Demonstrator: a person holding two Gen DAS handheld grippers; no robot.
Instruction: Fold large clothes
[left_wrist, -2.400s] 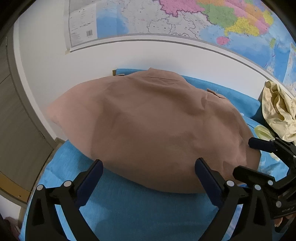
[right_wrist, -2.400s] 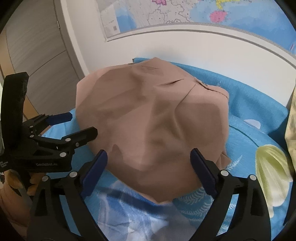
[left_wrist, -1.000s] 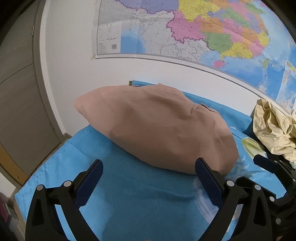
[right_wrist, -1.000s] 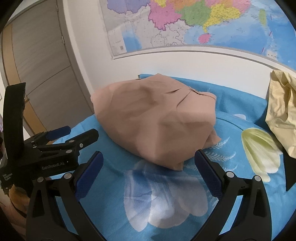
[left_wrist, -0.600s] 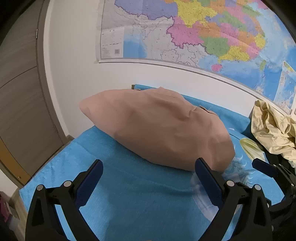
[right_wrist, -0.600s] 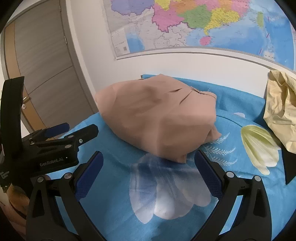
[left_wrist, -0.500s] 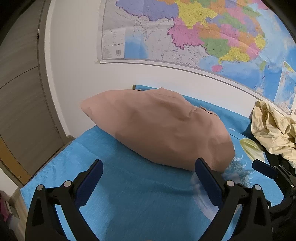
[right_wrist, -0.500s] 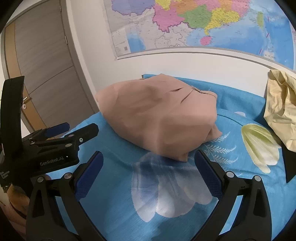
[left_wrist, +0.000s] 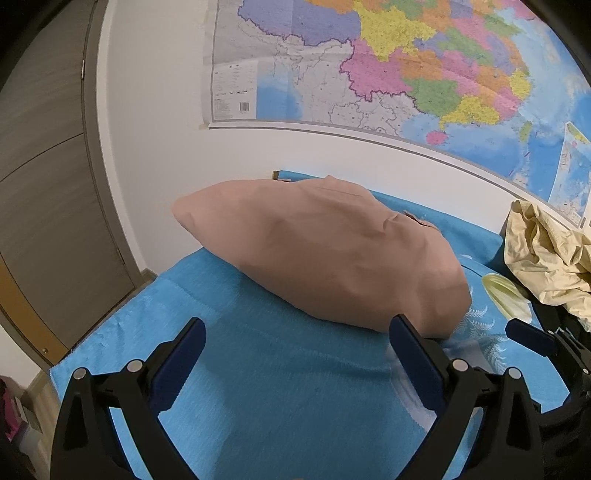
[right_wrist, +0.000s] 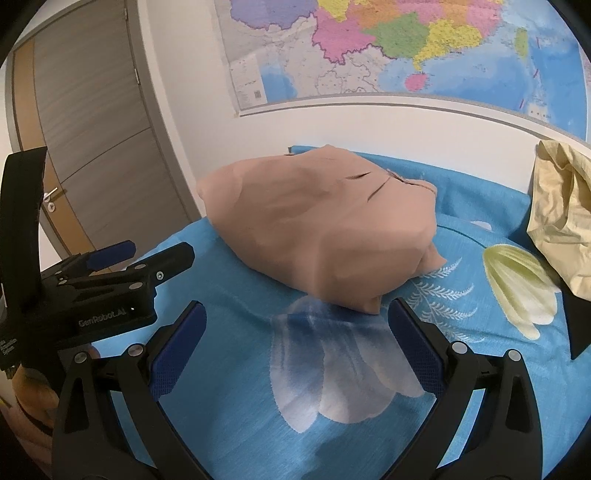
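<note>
Wall: white, plain, at the far side; large political map (left_wrist: 388, 70) hung across it, regions in pink, yellow, green, orange and purple, sea in blue, white strip along the lower edge.
Map writing: legend panel and small barcode at the lower left corner, print too small to read.
Door: grey wood-grain panels (right_wrist: 85, 122) at far left, tan wooden edge band, metal lever handle.
Surface: blue sheet (left_wrist: 295, 387) of fine woven texture, printed with a big white blossom, fern sprigs and a pale yellow-green tulip toward the right.
Task garment: tan garment (left_wrist: 325, 258) lying folded into a thick rounded bundle on the far middle of the sheet, matte smooth cloth with soft creases and a seam edge showing at the far right; left end overhanging the sheet's left edge.
Other cloth: cream garment (left_wrist: 546, 258) crumpled at far right, slightly glossy, deeply wrinkled.
Left gripper (left_wrist: 295, 350): black plastic frame with metal rivets, blue textured pads, jaws spread wide, holding nothing, near the bundle's near edge without touching.
Right gripper (right_wrist: 295, 332): same build, jaws spread wide, holding nothing, just short of the bundle's near corner.
Label: "GenRobot.AI" in white on the left gripper's black body, read from the right wrist view.
</note>
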